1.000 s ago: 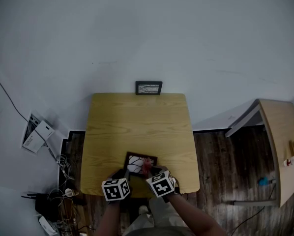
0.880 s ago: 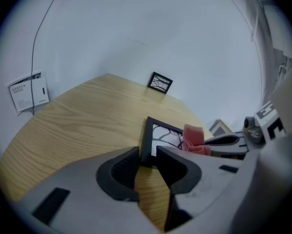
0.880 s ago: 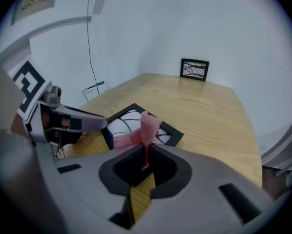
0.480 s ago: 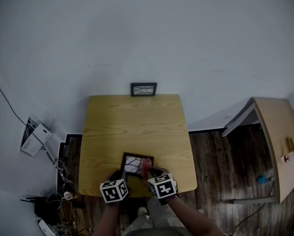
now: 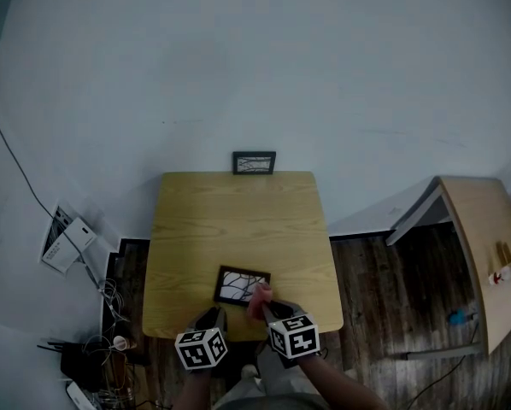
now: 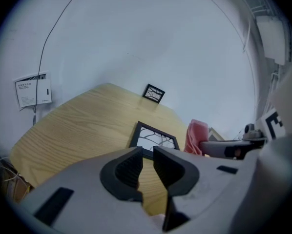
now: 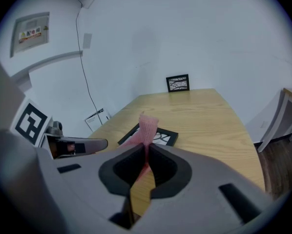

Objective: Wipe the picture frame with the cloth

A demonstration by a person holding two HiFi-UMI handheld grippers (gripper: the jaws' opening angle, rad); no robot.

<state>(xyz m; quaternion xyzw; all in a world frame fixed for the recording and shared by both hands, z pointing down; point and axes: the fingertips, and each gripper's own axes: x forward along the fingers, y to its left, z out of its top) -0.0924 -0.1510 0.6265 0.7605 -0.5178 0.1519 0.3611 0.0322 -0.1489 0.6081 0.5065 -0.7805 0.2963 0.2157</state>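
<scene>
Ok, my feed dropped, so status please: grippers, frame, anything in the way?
Left gripper empty, fingers just been closing, still apart. Right gripper shut on pink cloth. Picture frame flat on table, just ahead of both. Nothing blocking it.

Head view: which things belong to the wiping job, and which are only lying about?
For the job: picture frame lying on the table; pink cloth, pinched in the right gripper.
Lying about: small frame at the table's far edge; side table; papers and cables left of the table.
</scene>
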